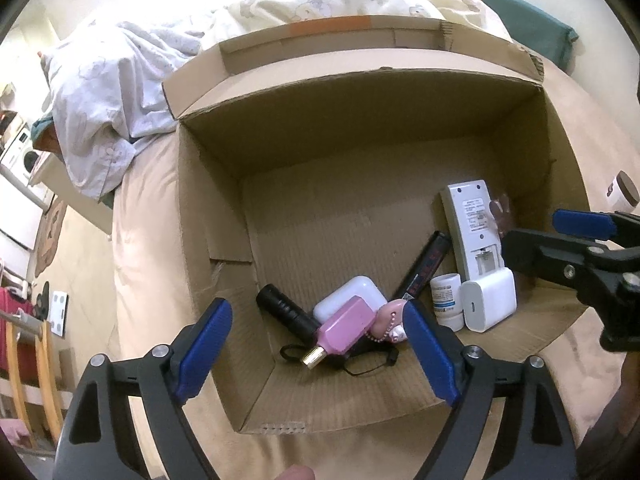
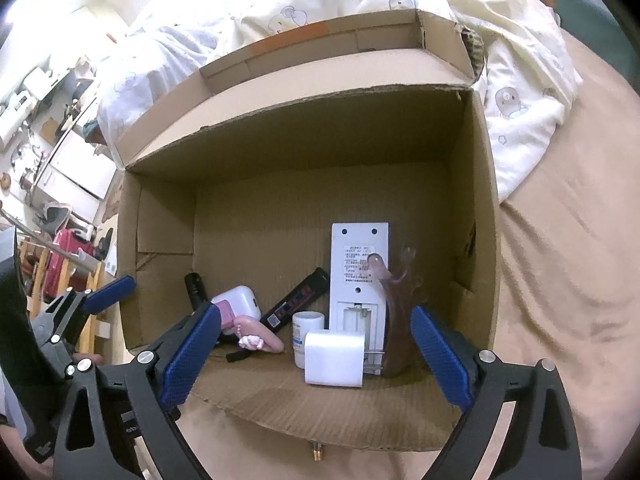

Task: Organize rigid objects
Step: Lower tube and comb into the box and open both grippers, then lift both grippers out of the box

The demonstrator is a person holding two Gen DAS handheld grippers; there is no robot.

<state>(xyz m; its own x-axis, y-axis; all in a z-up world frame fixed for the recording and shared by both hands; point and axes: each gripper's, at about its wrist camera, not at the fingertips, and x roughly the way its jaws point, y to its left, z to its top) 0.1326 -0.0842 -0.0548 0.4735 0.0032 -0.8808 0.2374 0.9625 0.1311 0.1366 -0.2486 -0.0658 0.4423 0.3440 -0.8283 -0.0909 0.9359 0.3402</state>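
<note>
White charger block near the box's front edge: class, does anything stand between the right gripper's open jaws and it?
Nothing visible does. The right gripper hangs open just in front of the white charger block, which sits foremost in the cardboard box. The small white bottle and the remote lie behind it.

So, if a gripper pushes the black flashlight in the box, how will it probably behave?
The black flashlight looks like a rigid cylinder lying on its side on the flat floor of the cardboard box, so it will likely roll. The pink bottle lies across one end and may block it. Its thin black strap seems floppy and could snag.
</note>
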